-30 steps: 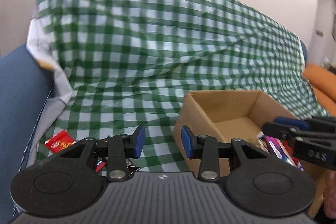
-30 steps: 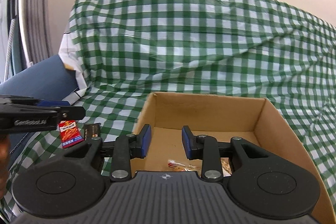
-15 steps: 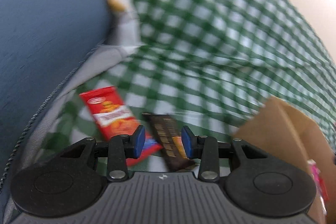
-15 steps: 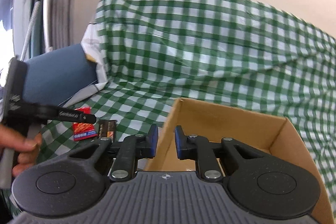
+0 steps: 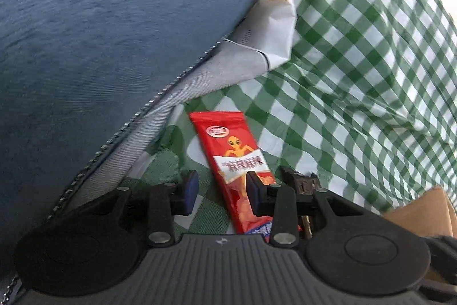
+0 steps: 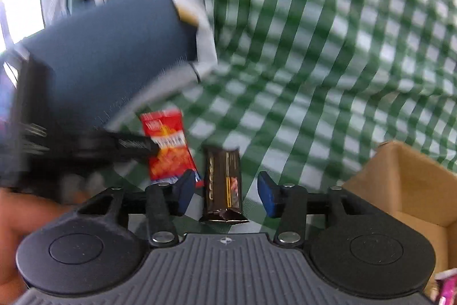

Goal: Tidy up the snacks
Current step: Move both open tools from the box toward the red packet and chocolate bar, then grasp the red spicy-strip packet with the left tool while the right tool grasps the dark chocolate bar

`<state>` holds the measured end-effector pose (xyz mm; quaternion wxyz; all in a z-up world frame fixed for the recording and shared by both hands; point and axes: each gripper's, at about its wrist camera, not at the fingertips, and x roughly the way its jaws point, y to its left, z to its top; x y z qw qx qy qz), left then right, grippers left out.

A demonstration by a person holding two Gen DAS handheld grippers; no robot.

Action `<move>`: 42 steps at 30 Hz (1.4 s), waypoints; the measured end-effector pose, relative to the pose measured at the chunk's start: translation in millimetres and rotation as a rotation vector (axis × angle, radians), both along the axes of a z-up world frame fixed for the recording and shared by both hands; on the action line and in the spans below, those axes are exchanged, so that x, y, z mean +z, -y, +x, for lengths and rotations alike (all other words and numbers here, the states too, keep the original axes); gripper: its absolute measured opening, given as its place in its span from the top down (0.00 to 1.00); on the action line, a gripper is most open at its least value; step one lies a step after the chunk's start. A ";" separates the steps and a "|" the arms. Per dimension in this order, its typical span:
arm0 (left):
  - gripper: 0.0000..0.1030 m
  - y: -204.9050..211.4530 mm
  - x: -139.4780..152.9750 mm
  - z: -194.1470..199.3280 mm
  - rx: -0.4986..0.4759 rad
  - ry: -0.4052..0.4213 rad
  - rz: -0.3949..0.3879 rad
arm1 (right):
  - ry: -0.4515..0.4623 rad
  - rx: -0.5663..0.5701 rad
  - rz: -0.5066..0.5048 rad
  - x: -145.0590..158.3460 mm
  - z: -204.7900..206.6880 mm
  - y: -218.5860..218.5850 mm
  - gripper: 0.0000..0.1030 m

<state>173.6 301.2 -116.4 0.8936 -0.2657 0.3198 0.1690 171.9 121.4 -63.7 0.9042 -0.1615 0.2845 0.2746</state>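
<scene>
You are working over the green checked cloth (image 5: 357, 53) that drapes the sofa seat and back, so take the cardboard box (image 6: 405, 185) as your landmark: it sits open-topped on the cloth, which fits its role as the bin for the loose snacks. A pink wrapper (image 6: 447, 286) shows at its near corner, so some sorting looks done.

On the far side of the snacks from the box rises the blue armrest (image 5: 100, 33), hemming them into the corner of the seat, which is probably why both tools crowd in together there.

Two snacks lie flat on the cloth, off the box's left side. The red snack packet (image 5: 237, 159) is the farther one from the box, near the armrest. Your left gripper (image 5: 221, 192) hangs over its lower end with the jaws spread, one finger over the wrapper and the other over bare cloth, so it does not yet straddle the packet.

The dark chocolate bar (image 6: 222, 185) lies between the red packet and the box. Your right gripper (image 6: 224, 196) has its jaws parted wide either side of it, not yet touching, set to close across its narrow width.
</scene>
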 end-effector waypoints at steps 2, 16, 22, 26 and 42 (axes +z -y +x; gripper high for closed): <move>0.61 2.2 -0.2 -0.1 -0.007 0.003 0.001 | -0.027 -0.019 -0.027 -18.2 14.3 -12.6 0.46; 0.97 34.5 -0.9 12.1 -0.129 -0.054 0.229 | -0.102 -0.067 -0.007 -45.8 29.0 -3.4 0.61; 0.99 32.1 13.6 -7.5 -0.174 0.003 0.228 | -0.101 -0.063 0.003 -26.5 -16.4 23.7 0.65; 0.99 29.2 22.4 -24.3 -0.221 0.007 0.186 | -0.108 -0.042 -0.001 -19.5 -56.0 40.6 0.71; 0.95 52.0 23.2 -104.1 -0.448 -0.249 0.147 | -0.158 0.015 0.061 -69.6 -173.2 94.3 0.70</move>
